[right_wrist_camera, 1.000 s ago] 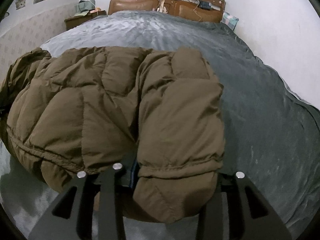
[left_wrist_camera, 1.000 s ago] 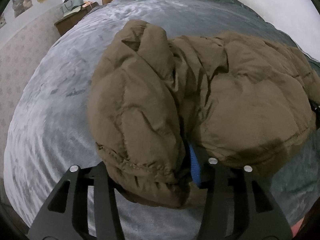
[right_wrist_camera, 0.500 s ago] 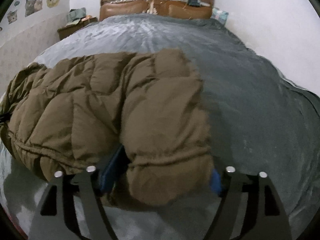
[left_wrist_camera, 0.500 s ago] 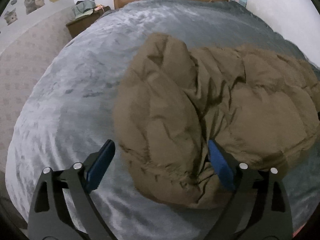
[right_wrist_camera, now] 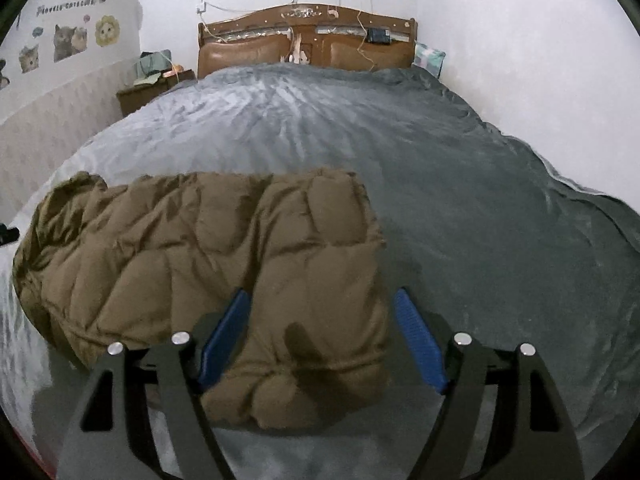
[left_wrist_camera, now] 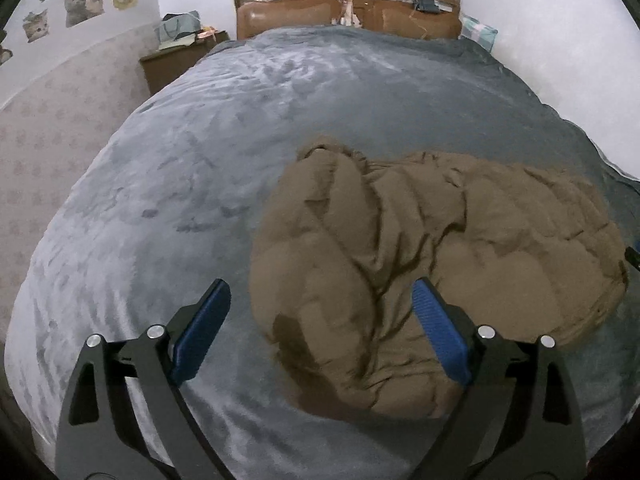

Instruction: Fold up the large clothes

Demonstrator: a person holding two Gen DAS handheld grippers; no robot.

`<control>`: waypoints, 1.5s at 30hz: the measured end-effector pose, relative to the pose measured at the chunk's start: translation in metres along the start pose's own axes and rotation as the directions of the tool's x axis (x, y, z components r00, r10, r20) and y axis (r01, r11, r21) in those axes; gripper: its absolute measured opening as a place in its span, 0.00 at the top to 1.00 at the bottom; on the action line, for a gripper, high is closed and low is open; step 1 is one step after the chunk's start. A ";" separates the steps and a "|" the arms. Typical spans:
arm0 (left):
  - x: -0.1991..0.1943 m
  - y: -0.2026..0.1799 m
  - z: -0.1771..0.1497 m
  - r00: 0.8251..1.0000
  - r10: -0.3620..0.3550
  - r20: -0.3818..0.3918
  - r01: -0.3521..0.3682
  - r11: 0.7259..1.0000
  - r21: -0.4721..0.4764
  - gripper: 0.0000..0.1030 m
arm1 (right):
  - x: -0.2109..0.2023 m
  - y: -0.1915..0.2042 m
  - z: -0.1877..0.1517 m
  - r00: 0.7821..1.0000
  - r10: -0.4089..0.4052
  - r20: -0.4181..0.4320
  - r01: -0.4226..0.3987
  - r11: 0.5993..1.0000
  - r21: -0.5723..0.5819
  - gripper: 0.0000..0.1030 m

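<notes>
Jacket [left_wrist_camera: 420, 264], brown and quilted, lay folded into a puffy bundle on the grey blanket [left_wrist_camera: 208, 168] that covered the bed, toward its near end. Behind the blanket stood a wooden headboard [right_wrist_camera: 308, 48], with a nightstand [left_wrist_camera: 172, 64] at the side by the wall with cat stickers [right_wrist_camera: 68, 42]. Left gripper [left_wrist_camera: 320, 332] hovered over the bundle's near edge, its jaws apart and closing slightly, blue pads clear of the fabric, nothing grasped. Right gripper [right_wrist_camera: 320, 340] straddled the other end of the jacket's near edge, released, its pads spread wide on either side of the fabric.
</notes>
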State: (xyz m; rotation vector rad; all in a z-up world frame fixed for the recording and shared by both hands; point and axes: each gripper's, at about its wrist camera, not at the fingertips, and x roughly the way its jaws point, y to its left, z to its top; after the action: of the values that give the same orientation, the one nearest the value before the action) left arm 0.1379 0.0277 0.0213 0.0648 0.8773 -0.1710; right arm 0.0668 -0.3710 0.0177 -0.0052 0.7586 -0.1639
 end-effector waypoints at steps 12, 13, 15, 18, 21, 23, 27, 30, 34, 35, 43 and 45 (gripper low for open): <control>0.081 0.007 -0.013 0.983 0.001 -0.183 -0.005 1.000 -0.021 0.55 | 0.067 0.000 -0.029 0.993 0.010 -0.117 -0.004 0.999 0.054 0.35; 0.083 0.007 -0.014 0.983 0.003 -0.182 -0.006 1.000 -0.016 0.54 | 0.070 -0.003 -0.032 0.993 0.016 -0.121 -0.008 0.998 0.064 0.35; 0.089 0.005 -0.011 0.983 0.014 -0.182 -0.014 1.000 -0.002 0.53 | 0.076 -0.006 -0.036 0.992 0.027 -0.126 -0.016 0.996 0.085 0.34; 0.093 0.002 -0.006 0.984 0.026 -0.176 -0.024 1.000 0.014 0.52 | 0.080 -0.005 -0.040 0.991 0.023 -0.130 -0.011 0.996 0.092 0.34; 0.086 0.003 -0.005 0.985 0.021 -0.170 -0.021 1.000 0.000 0.52 | 0.076 -0.003 -0.041 0.991 0.014 -0.129 -0.001 0.995 0.105 0.34; 0.085 -0.004 -0.006 0.987 0.021 -0.157 -0.020 1.000 0.005 0.51 | 0.070 0.001 -0.040 0.992 0.002 -0.125 0.010 0.995 0.096 0.34; 0.065 0.003 -0.007 0.992 0.037 -0.117 -0.037 0.999 0.003 0.26 | 0.053 0.010 -0.039 0.994 -0.017 -0.109 0.027 0.995 0.096 0.32; 0.048 0.003 -0.009 0.997 0.027 -0.076 -0.028 1.000 -0.015 0.14 | 0.036 0.019 -0.035 0.998 -0.001 -0.064 0.009 0.993 0.119 0.24; 0.033 -0.002 -0.013 0.999 0.035 -0.035 -0.035 0.999 0.007 0.04 | 0.024 0.035 -0.034 0.999 0.011 -0.040 -0.006 0.993 0.115 0.21; 0.029 -0.004 -0.013 0.999 0.040 -0.022 -0.039 0.999 0.018 0.03 | 0.024 0.037 -0.034 0.999 0.011 -0.039 -0.006 0.994 0.113 0.14; -0.003 -0.033 -0.021 0.996 0.073 0.043 -0.075 0.996 0.057 0.03 | 0.002 0.067 -0.043 1.000 -0.006 -0.010 0.007 0.998 0.062 0.13; -0.016 -0.035 -0.023 0.993 0.093 0.069 -0.097 0.994 0.055 0.03 | -0.008 0.072 -0.045 0.999 -0.039 0.010 0.039 0.997 0.062 0.02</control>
State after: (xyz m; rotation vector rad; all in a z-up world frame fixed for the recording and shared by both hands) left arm 0.1045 -0.0018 0.0199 0.1543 0.8010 -0.1093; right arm 0.0407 -0.2962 -0.0139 0.0381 0.7423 -0.2244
